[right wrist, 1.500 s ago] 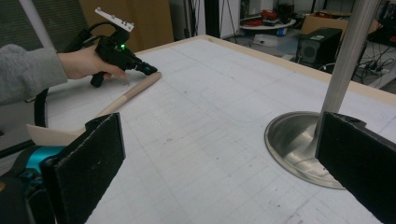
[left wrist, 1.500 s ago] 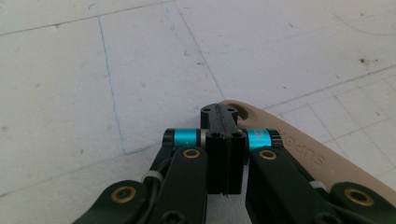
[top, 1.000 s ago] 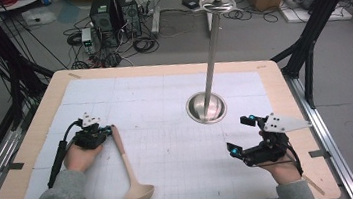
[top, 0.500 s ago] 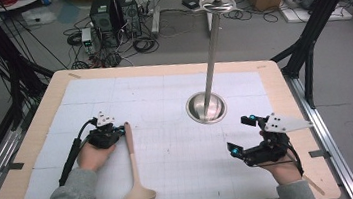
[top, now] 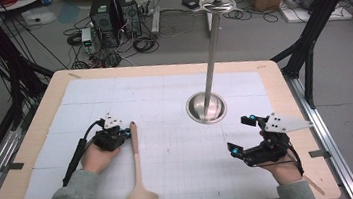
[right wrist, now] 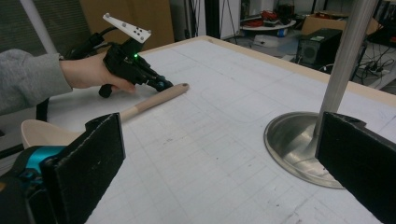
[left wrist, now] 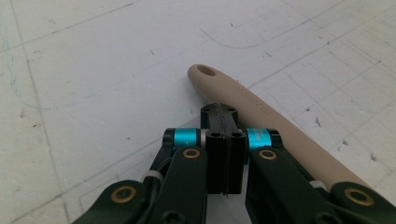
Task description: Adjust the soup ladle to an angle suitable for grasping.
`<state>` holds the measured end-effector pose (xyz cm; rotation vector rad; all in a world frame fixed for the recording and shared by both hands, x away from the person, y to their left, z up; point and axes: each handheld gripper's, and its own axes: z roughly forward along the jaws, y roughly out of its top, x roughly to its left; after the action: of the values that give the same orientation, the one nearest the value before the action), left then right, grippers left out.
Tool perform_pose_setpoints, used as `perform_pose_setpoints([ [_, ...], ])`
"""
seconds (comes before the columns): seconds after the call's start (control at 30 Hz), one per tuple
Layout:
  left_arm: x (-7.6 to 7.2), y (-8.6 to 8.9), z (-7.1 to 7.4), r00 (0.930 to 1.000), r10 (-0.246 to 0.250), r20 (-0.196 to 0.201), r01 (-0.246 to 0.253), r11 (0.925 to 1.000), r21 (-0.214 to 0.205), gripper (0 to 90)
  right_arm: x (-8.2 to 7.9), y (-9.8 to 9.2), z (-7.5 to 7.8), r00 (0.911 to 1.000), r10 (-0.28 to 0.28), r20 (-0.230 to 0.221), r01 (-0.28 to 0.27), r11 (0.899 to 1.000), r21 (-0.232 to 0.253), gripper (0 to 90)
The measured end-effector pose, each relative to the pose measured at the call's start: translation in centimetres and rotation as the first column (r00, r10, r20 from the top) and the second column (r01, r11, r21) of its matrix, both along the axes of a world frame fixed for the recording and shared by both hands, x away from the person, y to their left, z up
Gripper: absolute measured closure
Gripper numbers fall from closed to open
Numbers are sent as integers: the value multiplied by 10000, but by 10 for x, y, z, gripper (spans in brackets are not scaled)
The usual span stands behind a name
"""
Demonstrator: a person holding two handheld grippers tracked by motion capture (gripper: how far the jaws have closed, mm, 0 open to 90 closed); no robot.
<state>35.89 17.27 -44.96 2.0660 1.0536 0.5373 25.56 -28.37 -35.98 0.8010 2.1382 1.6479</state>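
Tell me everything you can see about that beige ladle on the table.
The ladle is pale beige, seemingly wood or plastic, with a long slim handle and a round bowl. It lies flat on the white gridded mat, bowl at the table's near edge, handle pointing away. A small hanging hole pierces the handle tip. The left gripper, jaws shut, rests against the handle's side near that tip, pressing rather than clamping it.

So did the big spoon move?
Yes. The spoon has swung: its handle tip moved right, toward the metal stand, pushed by the shut left tool. Its bowl stayed near the table's front edge.
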Motion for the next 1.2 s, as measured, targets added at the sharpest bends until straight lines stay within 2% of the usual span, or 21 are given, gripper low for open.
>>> perform_pose_setpoints([
  [0.2, -1, 0, 0, 9999, 84, 58, -83, 10000, -31, 897, -1, 0, 1, 10000, -17, -36, 17, 10000, -18, 1],
  [0.3, -5, 0, 4, 10000, -72, 38, 72, 9999, -103, 897, 0, -1, 0, 10000, -4, 22, 4, 10000, -1, 1],
  [0.33, -10, -1, 7, 9997, -226, 62, 228, 9995, -213, 897, 0, -1, 0, 10000, -2, 1, 2, 10000, -15, 1],
  [0.4, -20, -3, 12, 9984, -532, 191, 535, 9984, -180, 898, 0, -1, 0, 10000, -6, -76, 6, 10000, 31, 1],
  [0.47, -35, -4, 19, 9947, -915, 475, 941, 9940, -564, 897, 0, -2, 0, 9999, -41, -128, 42, 10000, 33, 1],
  [0.5, -40, -5, 21, 9934, -1057, 443, 1086, 9917, -687, 897, 0, -2, 0, 10000, -8, -89, 8, 10000, 40, 1],
  [0.6, -59, -8, 23, 9873, -1569, 260, 1583, 9852, -661, 897, 0, -1, 0, 10000, -8, -33, 8, 10000, 4, 1],
  [0.7, -77, -12, 24, 9729, -2310, 101, 2310, 9695, -817, 897, -1, 1, 1, 10000, 52, -33, -52, 10000, -24, 1],
  [0.73, -77, -12, 24, 9729, -2310, 101, 2310, 9695, -817, 897, -1, 1, 1, 10000, 52, -33, -52, 10000, -24, 1],
  [0.77, -85, -17, 24, 9614, -2753, -4, 2743, 9583, -801, 897, -1, 1, 1, 10000, 43, -44, -44, 10000, -52, 1],
  [0.8, -91, -21, 24, 9529, -3031, -69, 3017, 9503, -771, 897, -1, 1, 1, 10000, 55, -10, -55, 10000, -48, 1],
  [0.93, -106, -30, 20, 9320, -3615, -279, 3600, 9318, -466, 896, 0, 2, 0, 9999, 111, -5, -111, 9999, -69, 1],
  [1.2, -113, -37, 15, 9149, -3972, -718, 3971, 9176, -171, 896, -1, 2, 1, 9999, 120, -44, -120, 9999, -37, 1],
])
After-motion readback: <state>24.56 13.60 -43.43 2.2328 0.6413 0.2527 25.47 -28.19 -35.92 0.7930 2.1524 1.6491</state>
